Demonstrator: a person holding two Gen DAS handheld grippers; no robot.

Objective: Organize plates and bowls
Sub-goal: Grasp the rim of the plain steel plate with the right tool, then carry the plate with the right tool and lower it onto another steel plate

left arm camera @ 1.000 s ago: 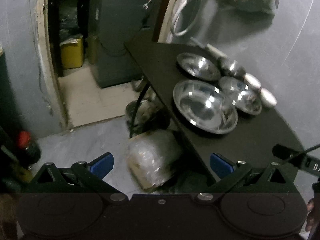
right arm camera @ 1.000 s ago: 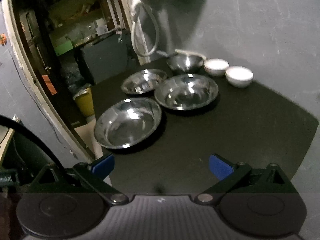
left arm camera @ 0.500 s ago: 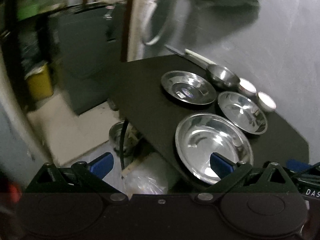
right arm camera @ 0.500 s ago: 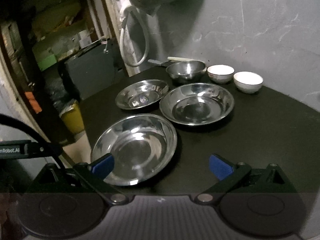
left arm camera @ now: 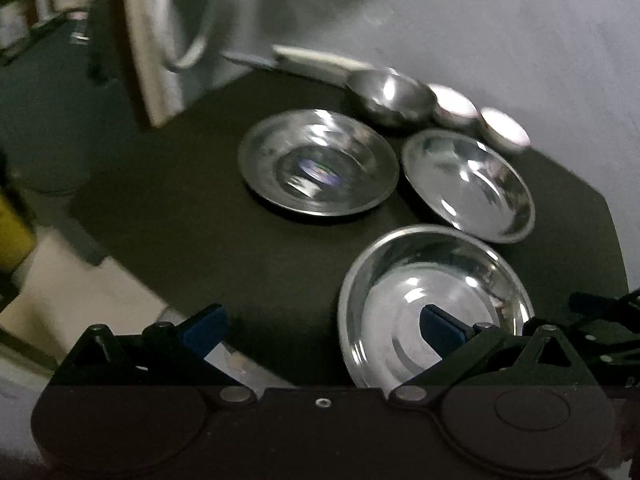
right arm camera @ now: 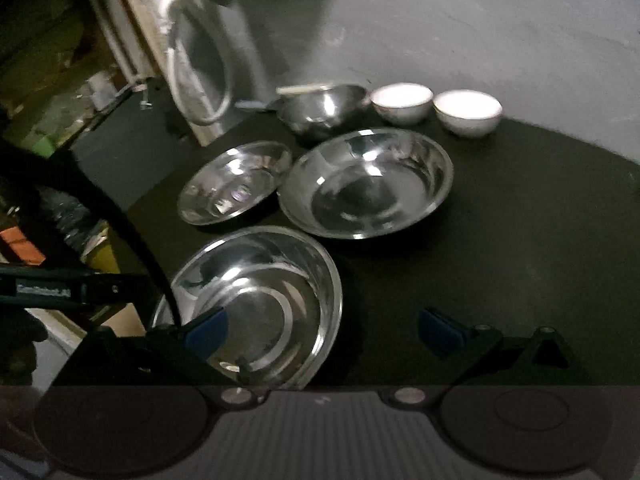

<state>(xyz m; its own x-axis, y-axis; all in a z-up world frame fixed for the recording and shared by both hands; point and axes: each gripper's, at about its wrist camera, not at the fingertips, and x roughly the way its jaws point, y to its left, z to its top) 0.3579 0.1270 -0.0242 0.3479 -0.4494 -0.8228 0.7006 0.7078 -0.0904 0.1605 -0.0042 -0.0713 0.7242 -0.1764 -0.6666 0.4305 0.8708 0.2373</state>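
Three shiny steel plates lie on a black table [left arm camera: 192, 220]: the nearest plate [left arm camera: 400, 280] [right arm camera: 256, 292], a middle plate [left arm camera: 468, 184] [right arm camera: 366, 184] and a far-left plate [left arm camera: 318, 162] [right arm camera: 234, 180]. Behind them stand a steel bowl [left arm camera: 390, 96] [right arm camera: 324, 108] and two white bowls [left arm camera: 454, 104] [right arm camera: 402, 102], [left arm camera: 504, 130] [right arm camera: 468, 112]. My left gripper [left arm camera: 322, 330] is open over the table's near edge, its right finger above the nearest plate. My right gripper [right arm camera: 322, 330] is open, its left finger above that same plate. Neither holds anything.
A grey wall [right arm camera: 460, 20] backs the table. A white-handled utensil [left arm camera: 320, 60] lies behind the steel bowl. A door frame with a hanging hose loop [right arm camera: 200, 64] stands at the left. A yellow container [left arm camera: 12, 232] sits on the floor left of the table.
Both grippers have moved closer to the table; the nearest plate now lies under a finger of each. The left view swung right, away from the floor and doorway.
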